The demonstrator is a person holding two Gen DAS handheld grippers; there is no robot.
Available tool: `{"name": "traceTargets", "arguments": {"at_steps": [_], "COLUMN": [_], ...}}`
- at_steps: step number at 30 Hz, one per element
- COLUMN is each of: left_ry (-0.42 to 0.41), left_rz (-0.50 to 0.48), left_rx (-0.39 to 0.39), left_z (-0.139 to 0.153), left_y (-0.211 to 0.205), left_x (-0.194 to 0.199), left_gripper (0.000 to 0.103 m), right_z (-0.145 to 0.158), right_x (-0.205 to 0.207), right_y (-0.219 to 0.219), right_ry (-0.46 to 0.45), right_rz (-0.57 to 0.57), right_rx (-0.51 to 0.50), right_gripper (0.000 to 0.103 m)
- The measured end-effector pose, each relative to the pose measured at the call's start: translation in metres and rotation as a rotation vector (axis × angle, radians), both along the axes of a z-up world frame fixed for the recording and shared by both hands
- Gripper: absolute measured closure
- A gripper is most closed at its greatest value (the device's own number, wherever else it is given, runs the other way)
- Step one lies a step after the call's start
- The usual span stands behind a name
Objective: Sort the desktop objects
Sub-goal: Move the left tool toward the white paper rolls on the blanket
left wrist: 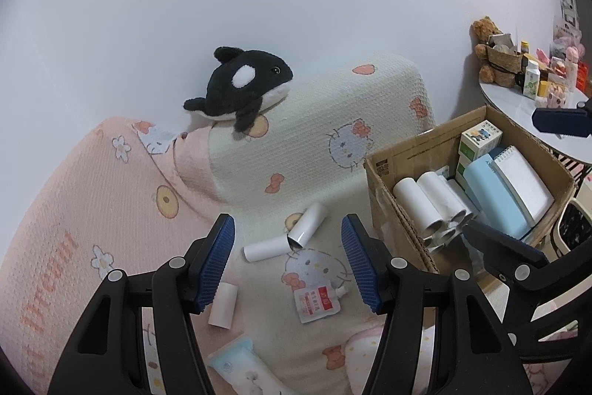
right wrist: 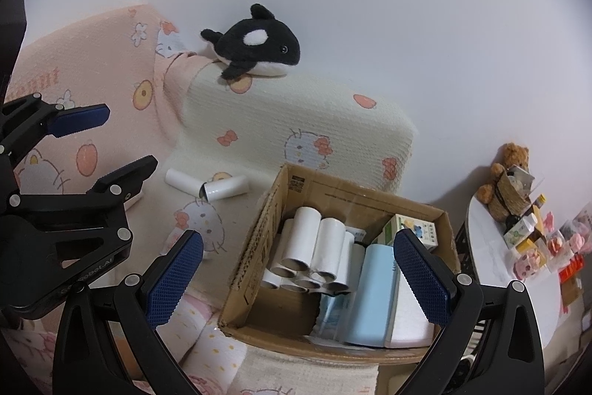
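Sorting looks well under way: a cardboard box [right wrist: 281, 198] on the bed already holds a stack of white paper tubes [right wrist: 314, 254], a pale blue case [right wrist: 373, 298] and a small printed carton [right wrist: 414, 230], while more loose items lie on the patterned bedspread [left wrist: 122, 202]. The left gripper [left wrist: 288, 261] hovers above that loose group with its fingers [left wrist: 216, 261] spread wide and nothing between them; just ahead lie two white tubes [left wrist: 296, 234] touching end to end at an angle, nearer in a shorter tube [left wrist: 223, 309], a small spouted pouch [left wrist: 314, 298] and a light blue squeeze tube [left wrist: 240, 363]. The right gripper [right wrist: 296, 280] hangs over the box, its fingers fully apart and empty too. The step in hand is probably picking up one of the angled tubes. To do it well, the left gripper should drop onto the nearer tube, close across its round body near the middle rather than at the open end, which could crush, and lift it clear of its neighbour before swinging right to the box. Soft bedding gives under pressure, so descending gently matters. A plush orca [left wrist: 240, 87] on the pillow is well apart and needs no attention.
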State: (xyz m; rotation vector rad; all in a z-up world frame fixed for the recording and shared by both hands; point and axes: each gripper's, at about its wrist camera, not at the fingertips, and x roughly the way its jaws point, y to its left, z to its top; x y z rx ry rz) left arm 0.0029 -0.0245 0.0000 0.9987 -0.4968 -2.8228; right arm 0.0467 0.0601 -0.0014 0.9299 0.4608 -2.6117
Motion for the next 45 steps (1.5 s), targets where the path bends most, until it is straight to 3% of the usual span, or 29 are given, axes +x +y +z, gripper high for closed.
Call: {"name": "traceTargets", "arguments": {"at_steps": [6,10,14,24,29,35,41,45], "left_ry": [-0.001,0.002,0.003,0.014,0.041,0.005,-0.024,-0.092], "left_rz": [0.021,0.046,0.088,0.263,0.337,0.379,0.416,0.398], "left_rx": [0.010,0.032,0.088,0.290,0.284,0.325,0.360,0.399], "left_z": [-0.004,-0.007,-0.009,-0.016,-0.021,-0.038,-0.060,-0.081], "left_y": [-0.008,-0.018,-0.037,-0.106,-0.128,-0.156,-0.184,-0.199], "left_x": [0.001,0.003,0.003,0.010,0.018,0.022,0.024,0.017], "left_gripper": [0.039,0.039,0.039,0.039,0.039,0.039,0.039,0.039], "right_z": [0.001,0.001,-0.004,-0.015,-0.016,-0.030,-0.064,-0.079], "right_x": [-0.003,-0.002,-0.006,-0.019,-0.027,-0.036,-0.044,-0.051], "right_y": [-0.001,-0.010,-0.018,-0.055,-0.079,-0.109,-0.140,-0.152], "right_ry": [-0.012,-0.008,-0.062,-0.066,-0.081,-0.114,-0.248,-0.301], "right_rz": [-0.004,0.051,0.127,0.201,0.263,0.344,0.391,0.394], "right_rx": [-0.015,-0.007,-0.033,0.023,0.022,-0.041,-0.125,-0.186], "right_gripper": [0.001,0.001,0.001,0.001,0.001,0.001,0.001,0.001]}}
